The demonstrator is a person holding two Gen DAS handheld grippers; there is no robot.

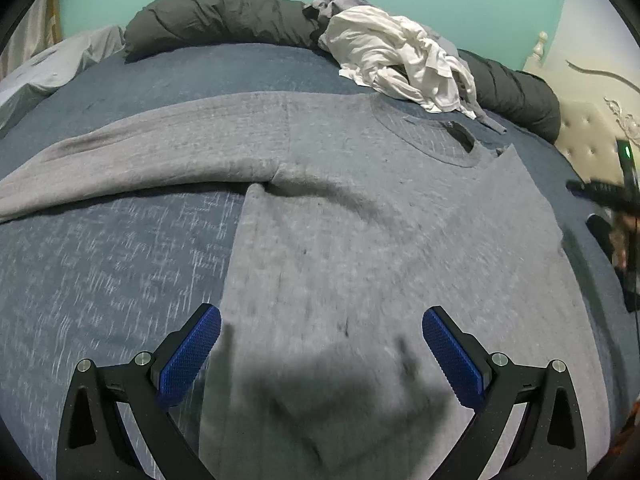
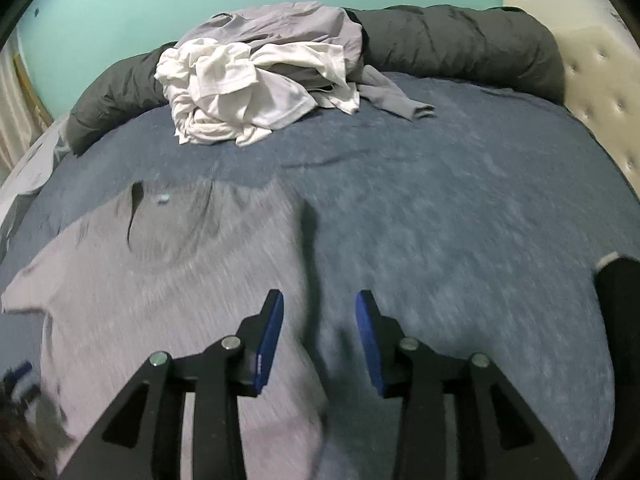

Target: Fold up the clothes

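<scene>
A grey long-sleeved shirt [image 1: 360, 216] lies flat on the blue bed cover [image 1: 112, 264], collar toward the far side, its left sleeve [image 1: 132, 160] stretched out to the left and its right side folded over the body. My left gripper [image 1: 322, 320] is open and empty, just above the shirt's lower body. In the right wrist view the shirt [image 2: 160, 280] lies at the left. My right gripper [image 2: 320, 304] is open and empty above the shirt's right edge, with the bed cover [image 2: 460, 240] beyond it.
A pile of white and pale grey clothes [image 1: 400, 60] [image 2: 256, 92] lies at the far side of the bed against a dark grey rolled duvet [image 1: 216, 20] [image 2: 460, 44]. A cream tufted headboard [image 2: 600, 80] is on the right. A teal wall [image 2: 160, 0] is behind.
</scene>
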